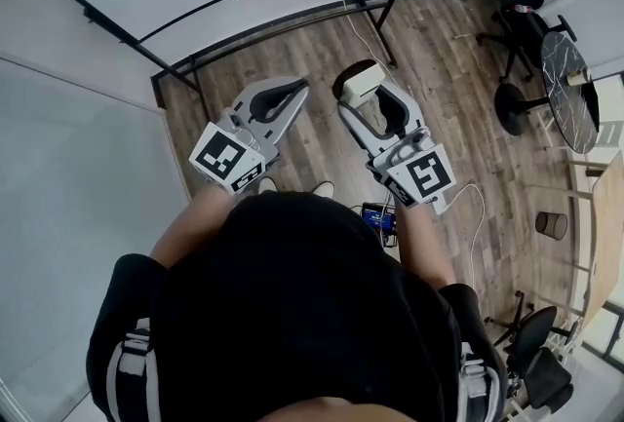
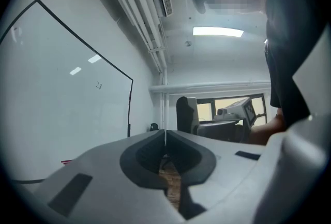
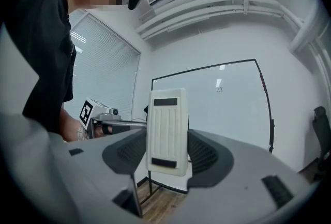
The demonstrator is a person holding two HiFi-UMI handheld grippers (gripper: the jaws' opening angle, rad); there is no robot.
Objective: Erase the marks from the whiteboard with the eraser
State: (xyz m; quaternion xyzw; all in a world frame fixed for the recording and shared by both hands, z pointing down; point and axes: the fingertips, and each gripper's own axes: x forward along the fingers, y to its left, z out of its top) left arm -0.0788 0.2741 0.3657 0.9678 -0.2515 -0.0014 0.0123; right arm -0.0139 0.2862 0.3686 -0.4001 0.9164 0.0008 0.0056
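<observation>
Clamping a white ribbed plastic eraser [image 3: 166, 124] upright between its jaws, the right gripper [image 3: 167, 137] faces the large black-framed whiteboard [image 3: 227, 119], well apart from it. A small dark scribbled mark [image 3: 220, 89] sits high on the board. The left gripper [image 2: 165, 134] has its jaws pressed together, holding nothing.

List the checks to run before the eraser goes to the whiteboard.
1. White ribbed plastic eraser clamped in right claw: ok.
2. Left claw shut with nothing in it: ok.
3. Small dark mark on black-framed whiteboard in the right gripper view: ok.
4. Eraser in contact with the whiteboard: not ok, clearly apart from it.
5. Eraser's wiping face turned toward the whiteboard: cannot tell, only its ribbed back shows.
</observation>
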